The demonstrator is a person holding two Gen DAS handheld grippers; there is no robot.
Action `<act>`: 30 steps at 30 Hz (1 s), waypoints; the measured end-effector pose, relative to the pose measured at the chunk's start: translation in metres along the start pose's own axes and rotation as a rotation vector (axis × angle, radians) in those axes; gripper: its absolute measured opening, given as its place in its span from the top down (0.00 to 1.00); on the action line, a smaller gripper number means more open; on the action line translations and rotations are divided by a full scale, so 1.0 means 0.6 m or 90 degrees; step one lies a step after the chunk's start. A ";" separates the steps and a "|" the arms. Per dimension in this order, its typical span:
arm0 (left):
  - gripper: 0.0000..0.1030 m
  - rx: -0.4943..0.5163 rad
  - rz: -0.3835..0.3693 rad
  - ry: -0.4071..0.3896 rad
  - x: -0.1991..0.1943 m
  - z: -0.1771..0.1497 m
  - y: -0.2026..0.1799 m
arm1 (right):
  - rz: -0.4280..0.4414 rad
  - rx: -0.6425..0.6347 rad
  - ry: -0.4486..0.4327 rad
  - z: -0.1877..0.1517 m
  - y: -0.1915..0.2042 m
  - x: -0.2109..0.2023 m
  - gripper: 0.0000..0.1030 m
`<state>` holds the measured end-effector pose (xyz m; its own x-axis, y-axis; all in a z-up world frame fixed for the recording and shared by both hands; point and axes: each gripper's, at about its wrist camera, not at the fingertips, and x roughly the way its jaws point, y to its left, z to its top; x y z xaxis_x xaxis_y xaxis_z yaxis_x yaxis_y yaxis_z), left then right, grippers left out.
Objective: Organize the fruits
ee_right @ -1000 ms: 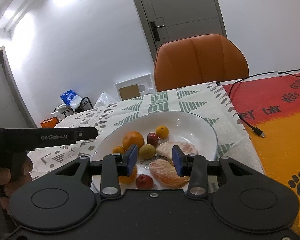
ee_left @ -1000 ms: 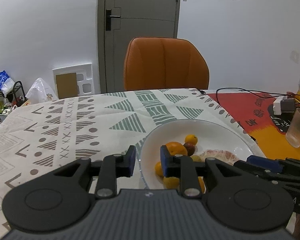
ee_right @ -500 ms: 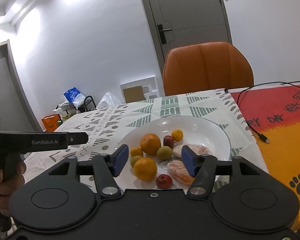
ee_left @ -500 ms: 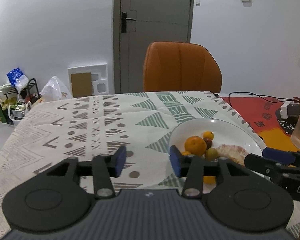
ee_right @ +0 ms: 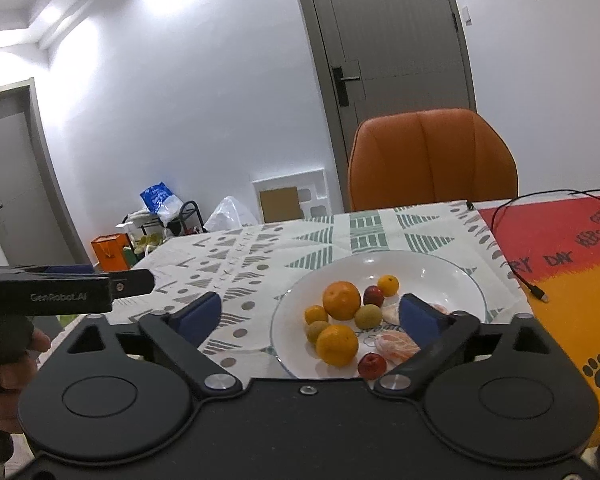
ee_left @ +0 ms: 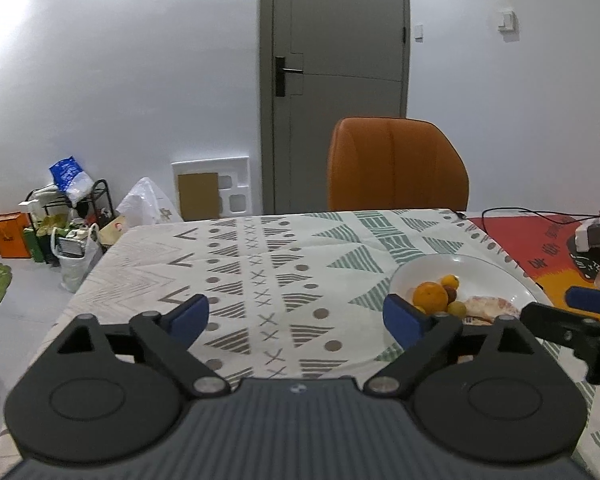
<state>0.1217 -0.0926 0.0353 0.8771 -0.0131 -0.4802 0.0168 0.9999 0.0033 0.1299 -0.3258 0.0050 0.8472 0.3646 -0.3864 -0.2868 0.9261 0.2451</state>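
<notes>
Patterned tablecloth (ee_right: 260, 256) bears a white bowl (ee_right: 452, 280) of oranges (ee_right: 341, 300) and plums (ee_right: 373, 295); both grippers' fingers (ee_right: 198, 314) are spreading, empty.

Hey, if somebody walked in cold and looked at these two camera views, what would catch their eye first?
Probably the white plate of fruit on the patterned tablecloth, with two big oranges, small red fruits and peeled segments. Next, the orange chair at the table's far side, in front of a grey door. Nearest the lens, the right gripper and the left gripper are opening, with nothing between the jaws.
</notes>
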 end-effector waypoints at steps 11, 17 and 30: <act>0.05 0.006 0.040 -0.019 -0.082 -0.010 0.020 | 0.026 0.016 0.002 -0.007 0.017 -0.040 0.00; 0.02 -0.007 0.047 -0.019 -0.114 -0.019 0.036 | 0.029 0.007 0.008 -0.009 0.033 -0.059 0.00; 0.02 -0.026 0.068 0.010 -0.153 -0.047 0.044 | 0.034 -0.009 0.024 -0.015 0.062 -0.085 0.00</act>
<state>0.0284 -0.0645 0.0549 0.8653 0.0928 -0.4925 -0.0960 0.9952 0.0188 0.0719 -0.3092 0.0259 0.8130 0.4165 -0.4069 -0.3375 0.9065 0.2535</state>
